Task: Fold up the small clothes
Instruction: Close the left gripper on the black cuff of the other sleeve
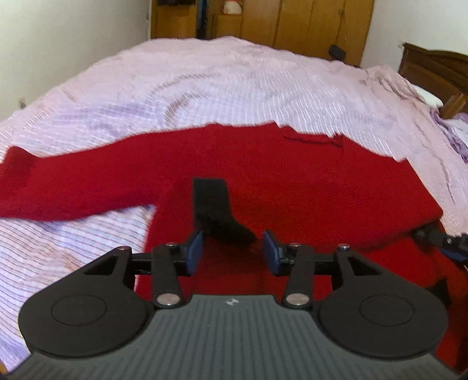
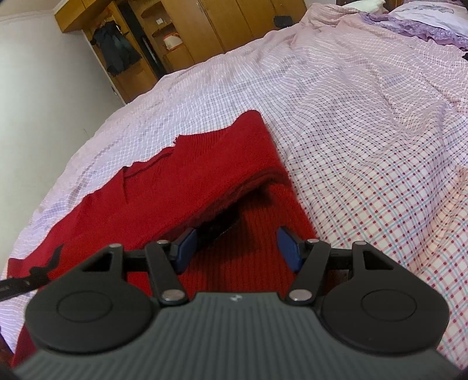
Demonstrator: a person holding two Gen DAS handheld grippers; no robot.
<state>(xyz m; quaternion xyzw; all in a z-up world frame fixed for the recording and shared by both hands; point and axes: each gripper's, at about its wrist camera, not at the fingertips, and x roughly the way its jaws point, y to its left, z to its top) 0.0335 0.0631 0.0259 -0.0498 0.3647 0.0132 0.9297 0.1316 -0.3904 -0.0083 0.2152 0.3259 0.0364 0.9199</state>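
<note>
1. In the left wrist view we see our left gripper point(image 1: 232, 252) at the lower middle of the frame, its jaws parted with nothing between the blue pads point(image 1: 195, 252).
2. The red sweater point(image 1: 292, 187) lies spread across the middle of the frame on the bed point(image 1: 204, 84) (its cover a pink check), one sleeve point(image 1: 58, 187) reaching out to the left edge.
3. A black sock point(image 1: 218, 210) lies on the sweater, just beyond the left gripper's pads; we cannot tell whether they touch it.
4. At the right edge of the frame, the other gripper's tip shows over the sweater's folded side.
5. In the right wrist view our right gripper point(image 2: 237, 248) sits at the lower middle of the frame, jaws released and gripping nothing, over ribbed red knit.
6. A flap of the sweater point(image 2: 181, 181) is folded over, its edge raised just ahead of the left pad point(image 2: 185, 248), with dark shadow beneath.
7. A wooden wardrobe point(image 2: 204, 26) stands at the upper left of the frame.
</note>
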